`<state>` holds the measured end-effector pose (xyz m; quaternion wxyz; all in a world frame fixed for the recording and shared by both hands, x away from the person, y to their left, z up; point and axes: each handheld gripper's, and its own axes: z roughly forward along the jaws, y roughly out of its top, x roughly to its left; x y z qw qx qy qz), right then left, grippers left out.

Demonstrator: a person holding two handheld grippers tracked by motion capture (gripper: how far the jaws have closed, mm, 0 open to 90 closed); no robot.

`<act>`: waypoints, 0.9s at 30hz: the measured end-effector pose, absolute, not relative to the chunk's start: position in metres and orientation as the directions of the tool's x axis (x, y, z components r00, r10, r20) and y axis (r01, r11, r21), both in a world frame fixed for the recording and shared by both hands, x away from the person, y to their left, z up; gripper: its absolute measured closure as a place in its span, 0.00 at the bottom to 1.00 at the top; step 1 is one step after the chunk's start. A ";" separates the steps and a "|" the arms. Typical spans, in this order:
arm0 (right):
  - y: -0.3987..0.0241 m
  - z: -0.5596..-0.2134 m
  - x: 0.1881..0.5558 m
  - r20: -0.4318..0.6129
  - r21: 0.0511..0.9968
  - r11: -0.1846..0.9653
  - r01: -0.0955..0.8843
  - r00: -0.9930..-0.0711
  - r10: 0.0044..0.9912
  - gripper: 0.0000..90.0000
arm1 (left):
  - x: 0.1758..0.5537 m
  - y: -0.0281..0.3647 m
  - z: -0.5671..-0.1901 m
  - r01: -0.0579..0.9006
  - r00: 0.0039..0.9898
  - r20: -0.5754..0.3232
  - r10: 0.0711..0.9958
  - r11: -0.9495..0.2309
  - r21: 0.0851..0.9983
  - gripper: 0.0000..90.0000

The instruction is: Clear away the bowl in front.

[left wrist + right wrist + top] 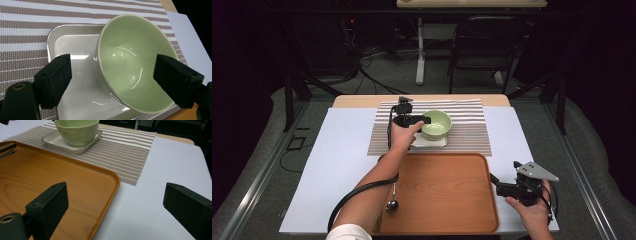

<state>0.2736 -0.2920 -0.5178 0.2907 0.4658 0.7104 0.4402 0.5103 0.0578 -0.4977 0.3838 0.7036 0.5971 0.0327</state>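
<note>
The counter (337, 165) lay under a pale sheet, and the wooden tray (442, 192) sat on its near middle, bare. That tray was the landmark. Just beyond the tray's far edge stretched the striped placemat (472, 132). On the mat, just past the tray's far rim, rested the square white dish (75, 45), and the green bowl (130, 65) stood on it. The left gripper (424, 120) reached in over the tray's far side to the bowl, its jaws spread wide, the bowl between them with daylight at both pads, nothing gripped. The right gripper (494, 179) hung at the tray's right edge, jaws wide apart and empty. A spoon (392, 204) lay by the tray's left rim.
</note>
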 end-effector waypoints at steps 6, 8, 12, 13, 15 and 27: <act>-0.293 -0.518 0.276 0.045 0.893 0.137 0.428 -0.389 0.920 0.02 | 0.513 0.054 -0.501 0.820 0.281 -0.414 0.866 0.008 0.573 0.17; -0.293 -0.518 0.277 0.047 0.891 0.138 0.433 -0.390 0.920 0.00 | 0.514 0.053 -0.502 0.819 0.279 -0.412 0.868 0.009 0.574 0.17; -0.292 -0.519 0.278 0.050 0.889 0.139 0.437 -0.394 0.918 0.00 | 0.515 0.053 -0.505 0.821 0.274 -0.407 0.872 0.008 0.571 0.17; -0.291 -0.519 0.278 0.051 0.889 0.139 0.437 -0.393 0.918 0.00 | 0.516 0.053 -0.506 0.822 0.273 -0.406 0.872 0.008 0.569 0.17; -0.292 -0.519 0.278 0.046 0.889 0.141 0.436 -0.392 0.919 0.00 | 0.516 0.052 -0.508 0.824 0.267 -0.405 0.874 0.011 0.566 0.17; -0.297 -0.523 0.278 0.052 0.883 0.150 0.445 -0.409 0.911 0.00 | 0.521 0.048 -0.518 0.836 0.251 -0.419 0.872 0.022 0.548 0.18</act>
